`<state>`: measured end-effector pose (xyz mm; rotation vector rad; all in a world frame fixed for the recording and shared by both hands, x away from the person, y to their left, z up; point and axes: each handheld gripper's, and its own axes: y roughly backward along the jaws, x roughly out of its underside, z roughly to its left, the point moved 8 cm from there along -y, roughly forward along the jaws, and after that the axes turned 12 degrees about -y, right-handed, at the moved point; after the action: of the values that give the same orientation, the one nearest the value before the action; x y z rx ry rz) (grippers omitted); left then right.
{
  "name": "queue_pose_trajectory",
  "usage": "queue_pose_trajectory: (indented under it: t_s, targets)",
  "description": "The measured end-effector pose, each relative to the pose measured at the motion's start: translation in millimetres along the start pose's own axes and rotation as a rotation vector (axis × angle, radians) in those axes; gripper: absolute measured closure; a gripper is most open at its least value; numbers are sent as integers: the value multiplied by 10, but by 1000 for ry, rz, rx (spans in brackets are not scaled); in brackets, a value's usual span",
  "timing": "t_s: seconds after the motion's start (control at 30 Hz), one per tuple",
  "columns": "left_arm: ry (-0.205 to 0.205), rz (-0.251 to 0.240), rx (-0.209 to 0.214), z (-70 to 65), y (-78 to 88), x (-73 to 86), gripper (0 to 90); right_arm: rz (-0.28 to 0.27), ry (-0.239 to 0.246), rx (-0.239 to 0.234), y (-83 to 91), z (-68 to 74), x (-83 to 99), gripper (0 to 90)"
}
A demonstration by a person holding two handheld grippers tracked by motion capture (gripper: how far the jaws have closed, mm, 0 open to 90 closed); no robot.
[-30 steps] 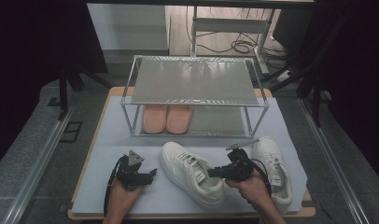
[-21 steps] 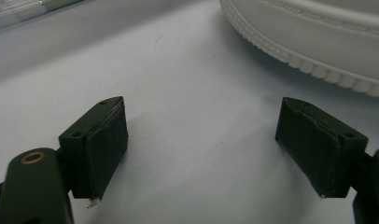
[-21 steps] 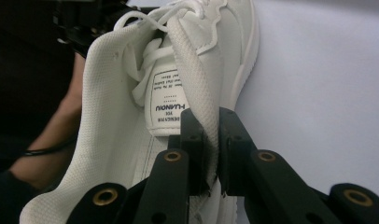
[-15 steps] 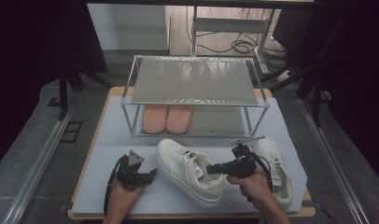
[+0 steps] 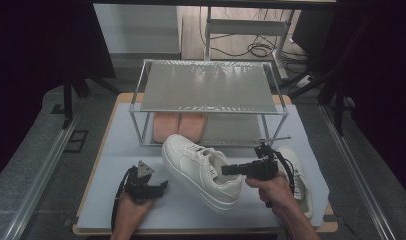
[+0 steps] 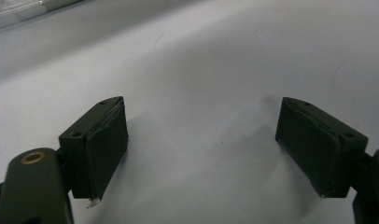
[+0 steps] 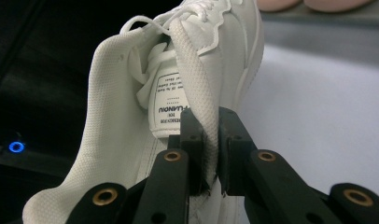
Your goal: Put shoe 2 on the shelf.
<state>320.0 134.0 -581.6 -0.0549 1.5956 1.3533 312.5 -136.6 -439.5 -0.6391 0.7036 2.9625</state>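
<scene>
My right gripper [image 5: 230, 170] [image 7: 212, 144] is shut on the collar edge of a white sneaker [image 5: 201, 169] [image 7: 187, 84], pinching the mesh rim between its pads. The sneaker hangs tilted above the table, toe pointing toward the rack. A second white sneaker [image 5: 298, 172] lies on the mat behind my right hand. My left gripper [image 5: 153, 189] [image 6: 204, 149] rests low over the mat at the front left, jaws wide apart with nothing between them. A pair of pink slippers [image 5: 180, 125] sits on the lower shelf of the metal shoe rack [image 5: 206, 87].
The white mat [image 5: 116, 150] covers a wooden table [image 5: 103, 145] whose edges drop to a dark floor. The rack stands at the back centre with a bare top shelf. Cables and a metal frame [image 5: 251, 30] lie beyond the table.
My right gripper has lifted the white sneaker off the mat and carried it slightly toward the rack. The left gripper has stayed in place.
</scene>
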Motion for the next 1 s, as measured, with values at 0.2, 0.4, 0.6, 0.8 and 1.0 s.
queue_pose_trajectory:
  t_s: [0.2, 0.4, 0.6, 0.8, 1.0]
  targets:
    - [4, -3, -1, -1, -3, -3, 169, -25, -12, -84, 38, 163, -142, 821]
    - [8, -5, 1, -3, -2, -4, 169, -47, -23, -128, 74, 281, -269, 821]
    - [5, -3, 3, -4, -1, -3, 170, -82, -29, -158, 127, 386, -414, 821]
    - [10, -3, 4, -8, -2, -3, 170, -105, -29, -182, 149, 467, -531, 821]
    - [8, -2, 3, -7, 0, -2, 170, -145, -43, -206, 159, 539, -665, 822]
